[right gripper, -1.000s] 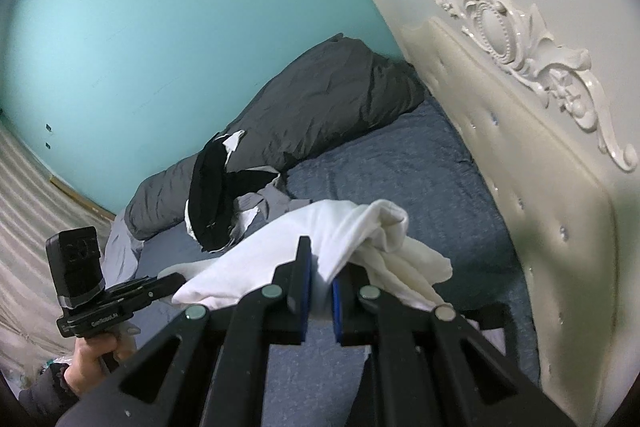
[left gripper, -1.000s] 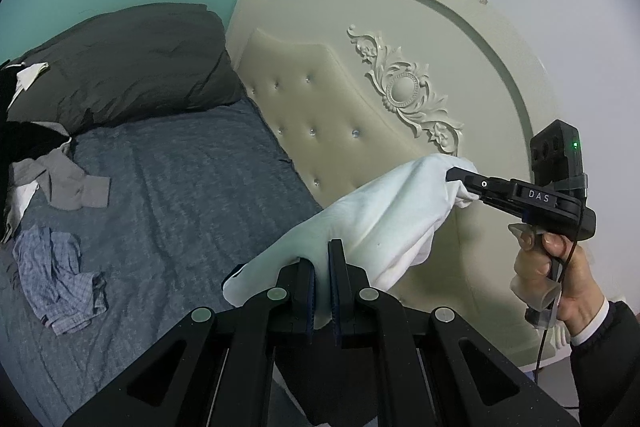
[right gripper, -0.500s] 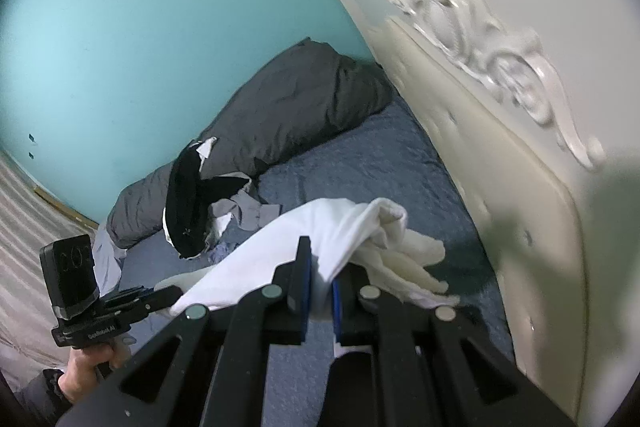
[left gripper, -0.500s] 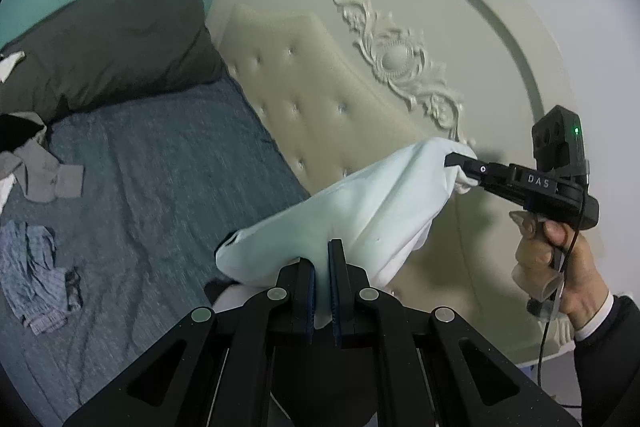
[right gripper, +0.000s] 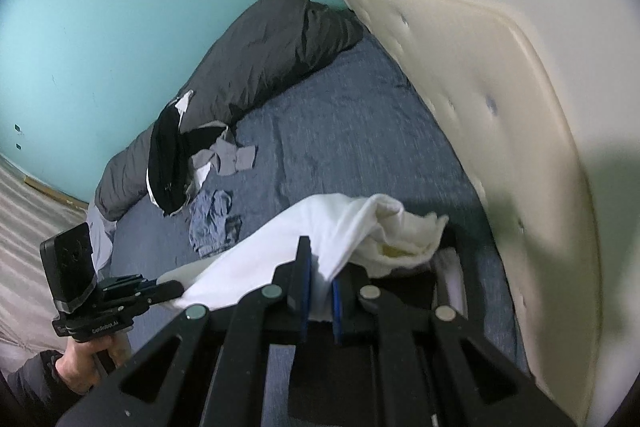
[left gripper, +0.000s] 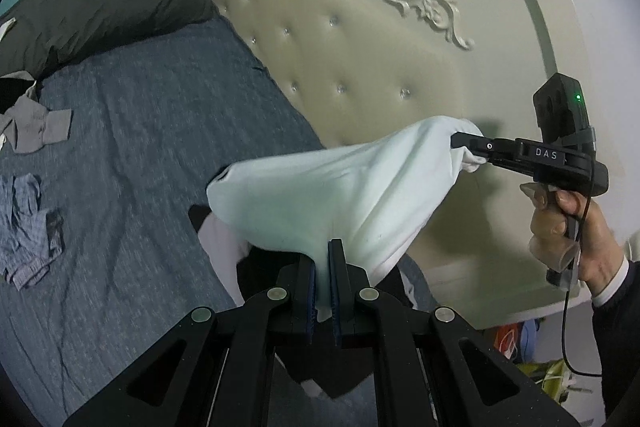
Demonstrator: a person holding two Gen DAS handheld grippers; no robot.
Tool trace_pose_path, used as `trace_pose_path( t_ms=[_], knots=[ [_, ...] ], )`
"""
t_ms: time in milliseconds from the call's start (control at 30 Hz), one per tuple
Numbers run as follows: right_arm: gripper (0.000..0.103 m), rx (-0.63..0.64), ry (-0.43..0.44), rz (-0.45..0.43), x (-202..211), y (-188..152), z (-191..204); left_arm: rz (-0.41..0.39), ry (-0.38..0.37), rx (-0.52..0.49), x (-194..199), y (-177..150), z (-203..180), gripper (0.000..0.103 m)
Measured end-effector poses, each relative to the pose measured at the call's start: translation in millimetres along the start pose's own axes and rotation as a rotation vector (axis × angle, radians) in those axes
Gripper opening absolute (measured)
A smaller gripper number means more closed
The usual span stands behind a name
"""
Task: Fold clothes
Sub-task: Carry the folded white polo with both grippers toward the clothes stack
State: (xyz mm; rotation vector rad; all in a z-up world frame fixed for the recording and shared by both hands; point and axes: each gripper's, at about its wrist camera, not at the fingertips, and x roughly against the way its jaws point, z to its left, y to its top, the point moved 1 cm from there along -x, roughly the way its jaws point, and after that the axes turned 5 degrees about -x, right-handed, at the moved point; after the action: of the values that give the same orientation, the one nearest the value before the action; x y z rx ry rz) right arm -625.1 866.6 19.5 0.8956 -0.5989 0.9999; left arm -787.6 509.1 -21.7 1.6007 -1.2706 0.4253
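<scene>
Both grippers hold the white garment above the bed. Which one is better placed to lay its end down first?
Left, probably. The left gripper holds the white garment over open blue bedspread; the right gripper sits close to the headboard.

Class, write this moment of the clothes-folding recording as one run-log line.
phase: lift | left gripper: shut on white garment | right gripper: shut on white garment | garment: held above bed, sagging between grippers

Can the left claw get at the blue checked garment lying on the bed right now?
Probably not yet: the left claw is shut on the white garment, shared with the right claw. The blue checked garment lies uncovered on the bed.
</scene>
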Motion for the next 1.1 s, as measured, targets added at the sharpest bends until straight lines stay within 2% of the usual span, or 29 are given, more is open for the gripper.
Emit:
trace_pose_path(
  t_ms=[600,900,1000,1100],
  knots=[
    [0.008,-0.064,-0.018,0.042,15,-82,-29,0.048,-0.001,-0.030,-10,-69,-24,0.006],
    [0.008,-0.055,-0.019,0.058,15,-106,-30,0.050,-0.013,-0.044,-8,-87,-33,0.006],
    [0.008,-0.054,-0.021,0.068,13,-113,-32,0.060,-0.019,-0.031,-11,-95,-33,0.006],
    [0.008,-0.068,-0.025,0.071,10,-122,-40,0.090,-0.040,0.013,-31,-112,-28,0.006]
  ],
)
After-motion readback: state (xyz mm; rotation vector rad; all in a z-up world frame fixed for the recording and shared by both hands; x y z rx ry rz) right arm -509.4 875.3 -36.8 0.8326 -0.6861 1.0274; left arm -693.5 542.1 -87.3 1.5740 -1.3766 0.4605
